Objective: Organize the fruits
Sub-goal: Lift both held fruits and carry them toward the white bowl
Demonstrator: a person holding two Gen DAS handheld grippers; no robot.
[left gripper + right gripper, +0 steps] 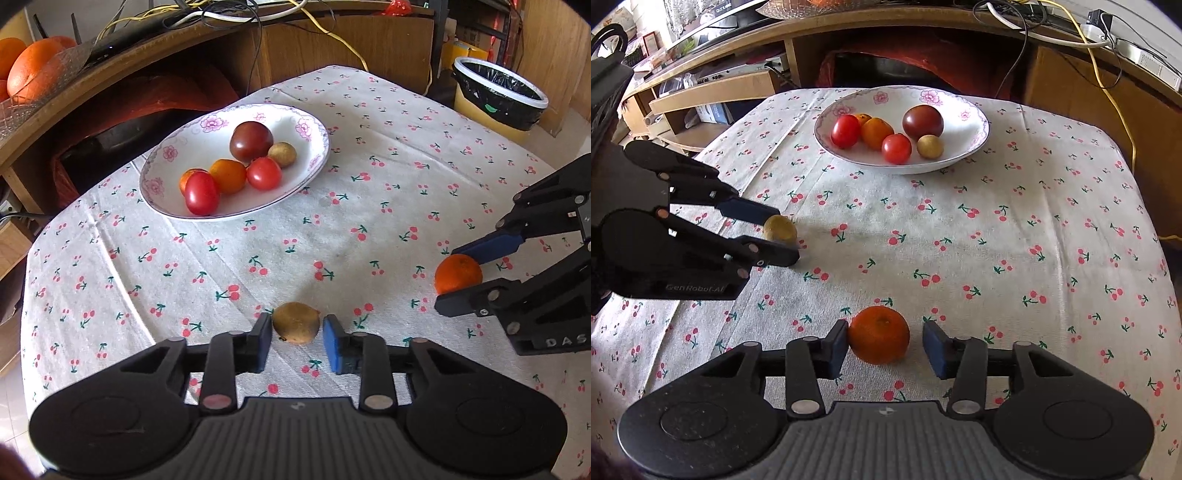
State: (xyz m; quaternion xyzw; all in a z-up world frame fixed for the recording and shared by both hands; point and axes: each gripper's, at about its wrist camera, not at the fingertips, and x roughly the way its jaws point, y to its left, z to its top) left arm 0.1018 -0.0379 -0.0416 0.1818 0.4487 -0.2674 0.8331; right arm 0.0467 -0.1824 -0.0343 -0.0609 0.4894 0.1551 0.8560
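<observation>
A small brown kiwi (296, 322) lies on the cherry-print tablecloth between the fingers of my left gripper (297, 338). The jaws are open around it, the left pad touching, a small gap on the right. An orange mandarin (878, 334) lies between the fingers of my right gripper (884, 345), open, with a gap on the right side. A white floral plate (168, 147) at the far side holds several fruits: tomatoes, mandarins, a dark plum, a kiwi. Each gripper shows in the other's view, the right gripper (456, 275) and the left gripper (783, 234).
A wooden shelf unit (798, 48) with cables stands behind the table. A yellow bin (495, 99) with a black liner stands at the far right. Large oranges (33, 62) sit on the shelf at the upper left.
</observation>
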